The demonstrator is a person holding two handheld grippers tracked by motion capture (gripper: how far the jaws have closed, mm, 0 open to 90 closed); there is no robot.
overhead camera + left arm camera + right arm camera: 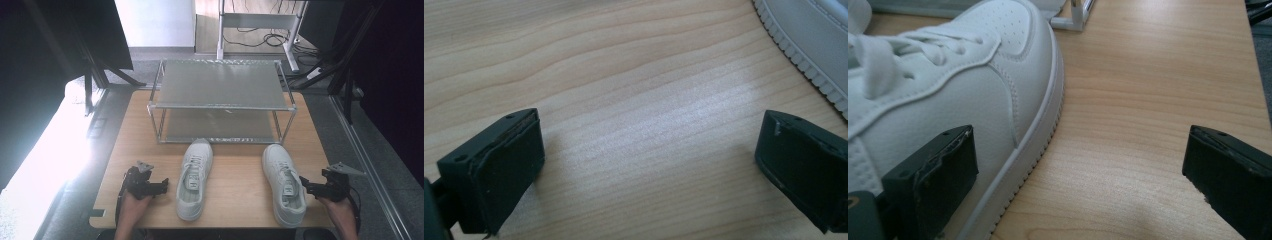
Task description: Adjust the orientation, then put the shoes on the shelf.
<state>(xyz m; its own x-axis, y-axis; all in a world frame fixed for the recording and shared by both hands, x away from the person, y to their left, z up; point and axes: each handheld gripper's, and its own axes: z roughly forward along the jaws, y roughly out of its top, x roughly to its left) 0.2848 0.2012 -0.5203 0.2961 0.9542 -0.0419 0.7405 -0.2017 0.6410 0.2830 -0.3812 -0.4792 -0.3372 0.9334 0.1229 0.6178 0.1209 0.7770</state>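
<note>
Right now both handheld grippers rest low over the light wooden tabletop [235, 175], near its front edge, w/ a pair of white leather lace-up sneakers lying between them.

Left black two-jaw gripper [162, 186] sits toward the front-left corner, held by the person's left hand [134, 205]. Its jaws stand wide apart, nothing between them; in the left gripper view [649, 165] there's bare wood grain in the gap, and the ribbed sole edge of the left white sneaker [809, 35] crosses the top-right corner of that view. In the high view the left white sneaker [195, 177] lies just beside that gripper, toe pointing to the far edge, approx. mid-table, toe close to the rack.

Right black two-jaw gripper [303, 186] is toward the front-right corner, held by the right hand [342, 210]. Jaws also spread wide, holding nothing. In the right gripper view [1078, 170] one jaw lies in front of the side of the right white sneaker [963, 90]; contact can't be told. The other jaw is over bare wood. In the high view the right white sneaker [284, 182] lies by the front edge, toe to the far side.

Behind the shoes, on the far half of the table, stands a two-tier metal-frame shoe rack w/ grey mesh shelves [220, 87]; both tiers bare.
</note>
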